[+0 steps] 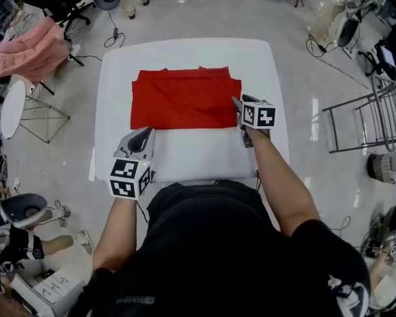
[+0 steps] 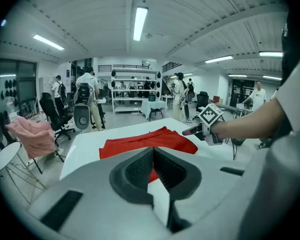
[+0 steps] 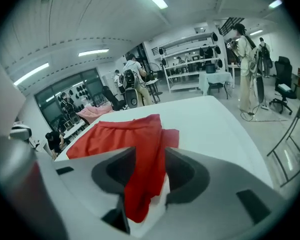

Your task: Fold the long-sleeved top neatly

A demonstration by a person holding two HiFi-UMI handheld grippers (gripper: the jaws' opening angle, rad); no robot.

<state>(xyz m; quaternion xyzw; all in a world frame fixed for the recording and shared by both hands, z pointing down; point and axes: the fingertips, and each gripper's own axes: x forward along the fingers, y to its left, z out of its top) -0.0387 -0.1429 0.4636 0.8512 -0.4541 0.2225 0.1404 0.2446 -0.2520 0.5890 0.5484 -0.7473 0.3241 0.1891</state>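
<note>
Head view: the red top point(image 1: 185, 98) lies flat on the far half of the white table point(image 1: 198, 154) as a folded rectangle. Its long axis runs left to right across the table. Which end is the collar cannot be told.

That view places the right gripper point(image 1: 238, 105) at the top's right edge, near the front corner, but does not show the jaw gap. The right gripper view does. The jaws stand spread, and a loose fold of the top point(image 3: 115, 134) runs up between them and hangs toward the camera. The pads do not press on it.

Head view: the left gripper point(image 1: 145, 132) is over bare table just in front of the top's left front corner. The left gripper view shows its jaws pressed together with nothing between them. The top point(image 2: 140, 141) lies just beyond the tips, and the right gripper point(image 2: 197, 130) is at its far right side.
</note>
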